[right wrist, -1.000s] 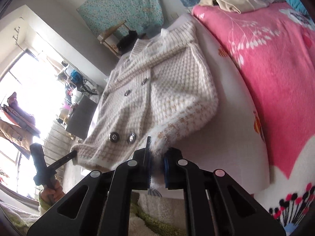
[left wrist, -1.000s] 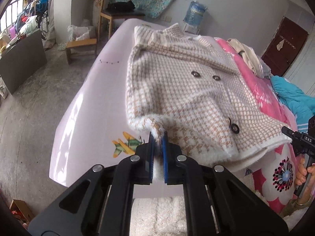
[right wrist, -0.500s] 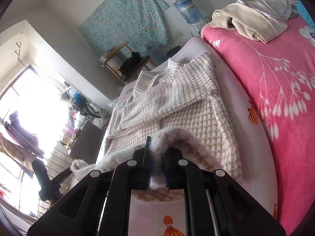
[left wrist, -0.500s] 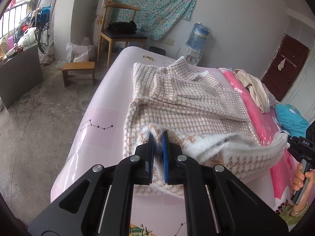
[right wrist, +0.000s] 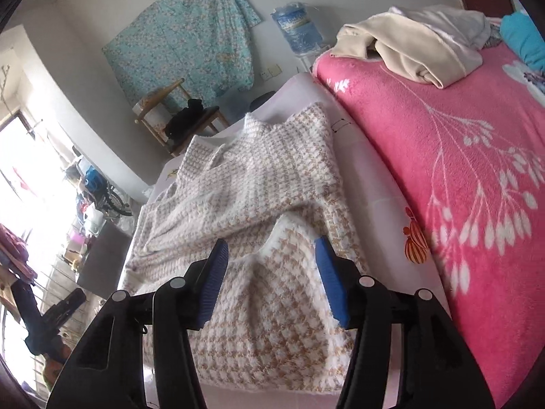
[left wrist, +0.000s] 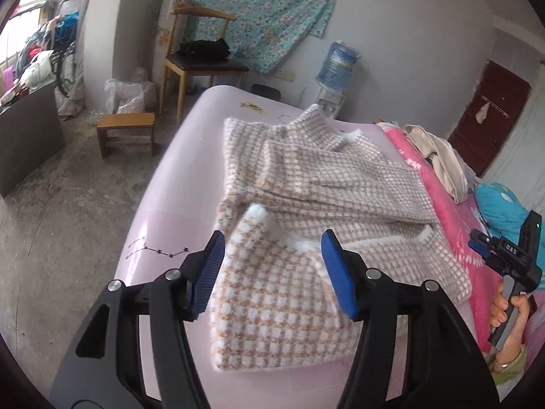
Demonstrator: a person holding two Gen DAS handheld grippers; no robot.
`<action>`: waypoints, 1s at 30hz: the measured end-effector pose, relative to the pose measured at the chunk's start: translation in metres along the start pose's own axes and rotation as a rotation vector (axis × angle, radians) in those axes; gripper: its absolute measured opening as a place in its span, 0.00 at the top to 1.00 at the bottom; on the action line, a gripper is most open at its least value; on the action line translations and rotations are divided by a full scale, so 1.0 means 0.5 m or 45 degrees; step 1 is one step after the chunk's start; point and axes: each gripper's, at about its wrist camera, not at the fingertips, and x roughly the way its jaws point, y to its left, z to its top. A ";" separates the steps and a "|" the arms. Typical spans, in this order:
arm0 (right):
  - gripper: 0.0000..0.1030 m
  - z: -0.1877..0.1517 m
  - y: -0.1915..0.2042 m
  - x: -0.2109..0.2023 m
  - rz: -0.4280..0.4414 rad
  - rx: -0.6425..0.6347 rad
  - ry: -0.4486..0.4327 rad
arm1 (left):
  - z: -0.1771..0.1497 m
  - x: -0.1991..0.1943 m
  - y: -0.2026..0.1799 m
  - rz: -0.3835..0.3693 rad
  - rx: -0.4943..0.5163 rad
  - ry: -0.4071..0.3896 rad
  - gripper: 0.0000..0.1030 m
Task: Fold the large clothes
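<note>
A beige-and-white houndstooth knit coat [left wrist: 316, 184] lies on the pale pink bed sheet [left wrist: 177, 184], its lower half folded up over the upper half. My left gripper [left wrist: 272, 248] hangs just above the folded hem's left corner; its jaws are opening, and the blue pads stand apart from the cloth that lies between them. My right gripper [right wrist: 270, 252] is over the hem's right corner of the coat [right wrist: 259, 177], jaws likewise opening, pads clear of the fabric. The right gripper [left wrist: 504, 252], in a person's hand, also shows at the edge of the left wrist view.
A pink floral blanket [right wrist: 460, 156] covers the bed's right side with a cream garment [right wrist: 415, 44] heaped on it. A wooden chair [left wrist: 201, 58], a small stool [left wrist: 126, 129] and a water bottle [left wrist: 337, 64] stand beyond the bed on the concrete floor.
Both grippers carried the coat's hem forward over its upper half, then opened and let the hem drop onto the coat.
</note>
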 end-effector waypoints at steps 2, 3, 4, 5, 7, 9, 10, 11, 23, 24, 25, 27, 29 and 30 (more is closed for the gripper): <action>0.49 -0.024 0.051 0.011 0.029 -0.158 0.069 | -0.022 0.003 -0.047 -0.076 0.079 0.031 0.46; 0.50 -0.042 0.080 0.018 0.037 -0.250 0.097 | -0.035 0.012 -0.072 -0.107 0.121 0.065 0.46; 0.50 -0.064 0.107 0.026 0.028 -0.347 0.122 | -0.052 0.021 -0.098 -0.122 0.172 0.098 0.46; 0.54 -0.085 0.127 0.035 0.000 -0.429 0.151 | -0.070 0.032 -0.120 -0.095 0.219 0.118 0.46; 0.61 -0.122 0.143 0.067 -0.048 -0.516 0.243 | -0.106 0.070 -0.157 0.060 0.320 0.190 0.46; 0.64 -0.150 0.123 0.110 -0.081 -0.475 0.341 | -0.141 0.108 -0.168 0.167 0.376 0.254 0.46; 0.65 -0.159 0.111 0.122 -0.085 -0.450 0.368 | -0.156 0.123 -0.166 0.190 0.390 0.270 0.44; 0.66 -0.158 0.109 0.117 -0.078 -0.441 0.349 | -0.164 0.130 -0.160 0.203 0.388 0.285 0.44; 0.50 -0.184 -0.050 -0.083 -0.037 0.037 0.322 | -0.213 -0.010 -0.038 -0.093 -0.034 0.310 0.40; 0.49 -0.191 -0.074 -0.084 -0.045 0.093 0.326 | -0.225 -0.009 -0.022 -0.120 -0.096 0.329 0.39; 0.49 -0.195 -0.094 -0.083 -0.069 0.152 0.327 | -0.237 -0.004 -0.004 -0.136 -0.162 0.343 0.39; 0.48 -0.195 -0.124 -0.073 -0.035 0.251 0.306 | -0.247 0.007 0.028 -0.181 -0.294 0.334 0.39; 0.48 -0.186 -0.136 -0.064 -0.025 0.322 0.260 | -0.240 0.012 0.052 -0.228 -0.412 0.286 0.39; 0.48 -0.178 -0.137 -0.057 -0.033 0.339 0.230 | -0.234 0.016 0.058 -0.219 -0.443 0.277 0.38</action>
